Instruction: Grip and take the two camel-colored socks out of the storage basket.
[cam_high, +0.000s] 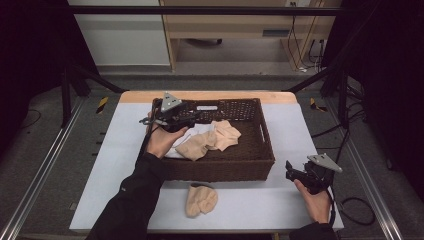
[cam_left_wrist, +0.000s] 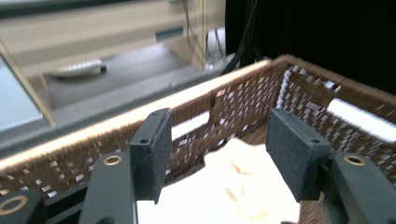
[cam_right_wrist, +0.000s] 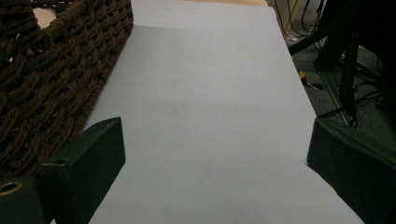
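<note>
Nearest the camera, one beige sock (cam_high: 201, 199) lay loose on the table (cam_high: 125, 145) by its near edge, just outside the basket's near wall and touching neither gripper. L gripper (cam_high: 172, 119) hung inside the wicker basket (cam_high: 220, 169) at its far-left corner, jaws apart and holding nothing; L gripper view showed white cloth (cam_left_wrist: 224, 186) below and between the pads, not touching. Other beige socks (cam_high: 216, 140) lay piled mid-basket, partly on that cloth. R gripper (cam_high: 300, 176) sat at the table's near-right corner, jaws wide apart, bare table (cam_right_wrist: 210, 116) between them, well apart from all items. Judgement: step in hand appeared to be loading socks into the basket, w/ L gripper either just emptied or about to grasp; cannot tell which. Next move prob. calls for lowering open jaws over the sock at the near edge, pinching the fabric, lifting clear of the rim.
</note>
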